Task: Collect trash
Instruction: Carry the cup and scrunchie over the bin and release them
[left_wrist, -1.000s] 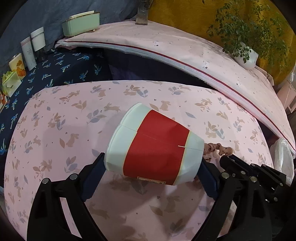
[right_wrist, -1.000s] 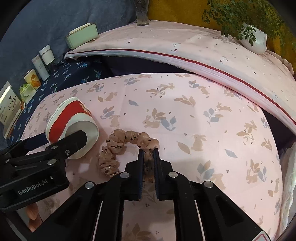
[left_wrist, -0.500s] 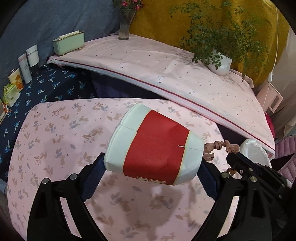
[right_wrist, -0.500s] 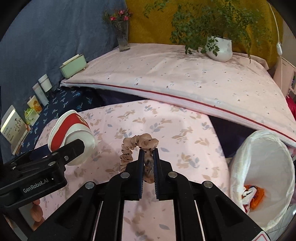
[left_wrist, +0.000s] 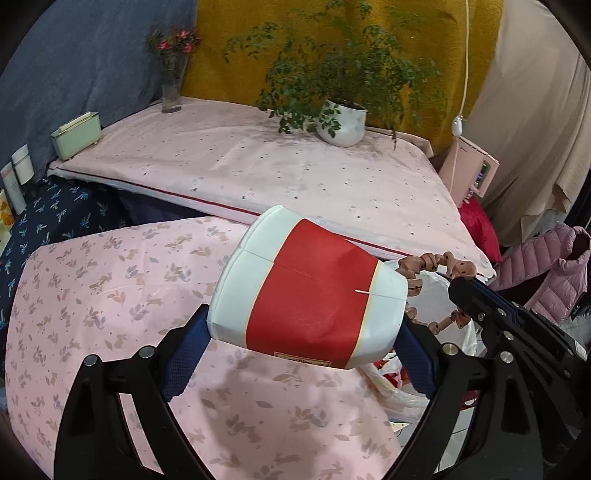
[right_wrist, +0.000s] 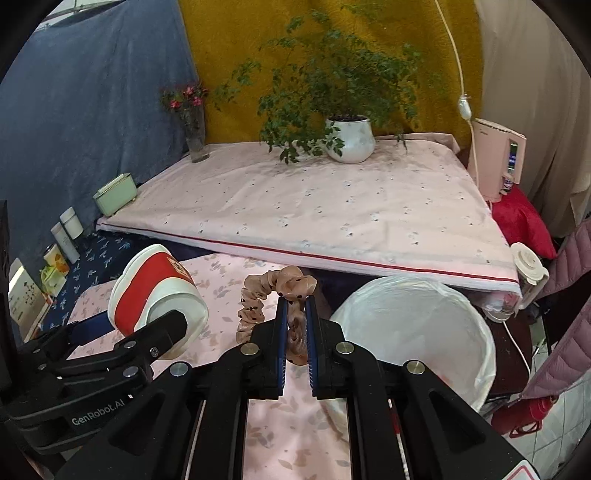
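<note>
**Both claws loaded beside the lined bin**

Left wrist view: my left claw (left_wrist: 303, 332) is closed on the red-and-white paper cup (left_wrist: 308, 291), which lies sideways between the two blue pads, one pad on each end of it. The cup hangs above the pink rabbit-print cloth (left_wrist: 110, 295), clear of it. Just right of the cup I see the tan dotted scrunchie (left_wrist: 436, 264), carried by my right claw (left_wrist: 461, 295), whose black frame fills the lower right. Behind both, the white lining of the bin (left_wrist: 432, 295) shows in part, with some red and white scraps lower down beyond the edge of the cloth.

Right wrist view: my right claw (right_wrist: 295, 314) is nearly closed, its narrow gap pinching the scrunchie (right_wrist: 275, 291); one loop arches up and left of the fingertips, the rest hangs down between them. The bin (right_wrist: 417, 325), lined with a white bag, stands just right of the claw, its mouth open and lower than the scrunchie. Left of the bin, past the scrunchie, my left claw (right_wrist: 162, 325) holds the cup (right_wrist: 155, 291) over the cloth (right_wrist: 280, 424).
</note>
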